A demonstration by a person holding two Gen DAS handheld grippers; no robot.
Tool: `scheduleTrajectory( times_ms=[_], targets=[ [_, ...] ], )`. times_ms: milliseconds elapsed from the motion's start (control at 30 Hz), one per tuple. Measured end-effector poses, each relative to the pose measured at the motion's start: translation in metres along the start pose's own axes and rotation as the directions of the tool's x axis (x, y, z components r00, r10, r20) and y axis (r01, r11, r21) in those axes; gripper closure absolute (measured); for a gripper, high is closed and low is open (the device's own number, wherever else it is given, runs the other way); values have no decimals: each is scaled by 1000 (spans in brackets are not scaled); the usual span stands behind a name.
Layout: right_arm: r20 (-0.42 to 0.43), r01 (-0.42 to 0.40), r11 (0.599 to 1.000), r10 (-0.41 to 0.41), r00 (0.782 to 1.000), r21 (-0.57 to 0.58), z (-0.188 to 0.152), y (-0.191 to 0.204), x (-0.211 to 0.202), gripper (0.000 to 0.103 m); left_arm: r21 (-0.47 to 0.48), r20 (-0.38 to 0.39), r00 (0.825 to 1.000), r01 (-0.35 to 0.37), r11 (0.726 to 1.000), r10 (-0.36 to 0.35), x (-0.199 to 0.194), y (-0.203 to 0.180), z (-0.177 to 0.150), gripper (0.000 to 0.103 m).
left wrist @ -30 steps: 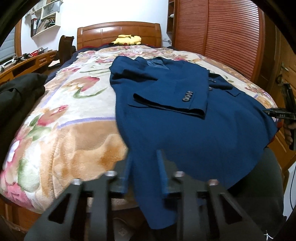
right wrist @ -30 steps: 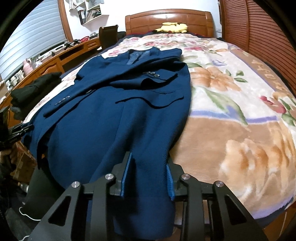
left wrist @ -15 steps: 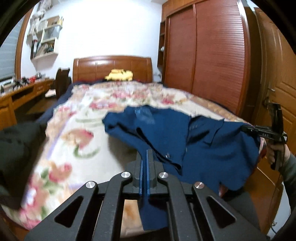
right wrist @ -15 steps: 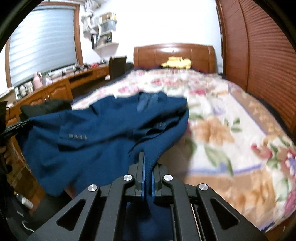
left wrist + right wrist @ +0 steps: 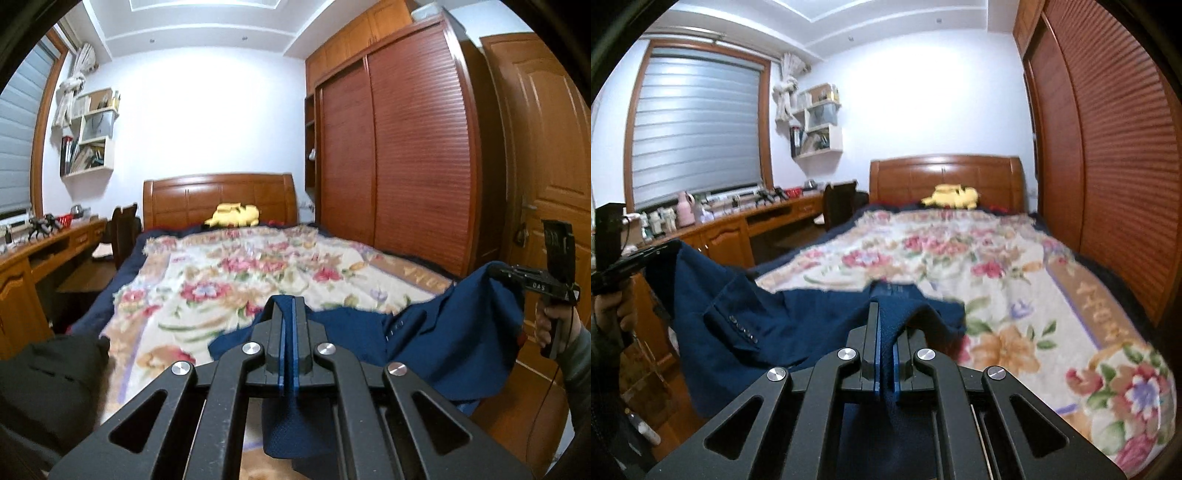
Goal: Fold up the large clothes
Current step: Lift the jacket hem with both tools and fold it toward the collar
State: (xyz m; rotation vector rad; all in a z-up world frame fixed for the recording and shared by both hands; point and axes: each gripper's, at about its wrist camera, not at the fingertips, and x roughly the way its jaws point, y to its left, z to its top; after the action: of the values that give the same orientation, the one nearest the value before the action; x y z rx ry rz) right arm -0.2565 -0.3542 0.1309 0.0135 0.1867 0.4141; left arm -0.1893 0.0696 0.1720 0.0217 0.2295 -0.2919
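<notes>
A navy blue suit jacket hangs stretched between both grippers above the foot of the bed. My left gripper is shut on one bottom corner of the jacket, and cloth hangs below its jaws. My right gripper is shut on the other bottom corner of the jacket. A sleeve with a row of cuff buttons droops to the left in the right wrist view. Each view shows the other gripper at its edge, pinching cloth: the right gripper and the left gripper. The jacket's collar end still rests on the blanket.
The bed carries a floral blanket with a yellow plush toy at the wooden headboard. A wardrobe and a door stand on the right. A desk and a chair line the left wall. Dark clothing lies near the bed's left corner.
Both grippers closed on the jacket's bottom corners and rose. The jacket's lower half came up off the blanket and now hangs between them. Both views tilted up toward the headboard.
</notes>
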Motion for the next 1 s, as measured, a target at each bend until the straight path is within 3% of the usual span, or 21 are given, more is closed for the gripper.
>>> scheduleTrajectory(
  times_ms=[300,433,633,833,1000],
  targets=[
    [87,24,997,-18,996,-67,9,7,-68,99,8,88,996,-1,1000,1,-32,-1,34,100],
    [111,28,997,-20,994,-78,7,8,-76,99,-1,85,996,-18,1000,18,-23,7,36,100],
    [37,50,997,-47,998,-64,-4,-6,-23,99,-19,-33,997,-72,997,72,36,25,18,100],
    [-87,108,993,-112,990,-45,-9,-27,57,99,-47,-179,971,-168,985,157,121,56,-16,100],
    [-159,150,988,-154,975,-34,-7,-40,109,99,-81,-246,955,-193,978,168,170,80,-36,100]
  ],
)
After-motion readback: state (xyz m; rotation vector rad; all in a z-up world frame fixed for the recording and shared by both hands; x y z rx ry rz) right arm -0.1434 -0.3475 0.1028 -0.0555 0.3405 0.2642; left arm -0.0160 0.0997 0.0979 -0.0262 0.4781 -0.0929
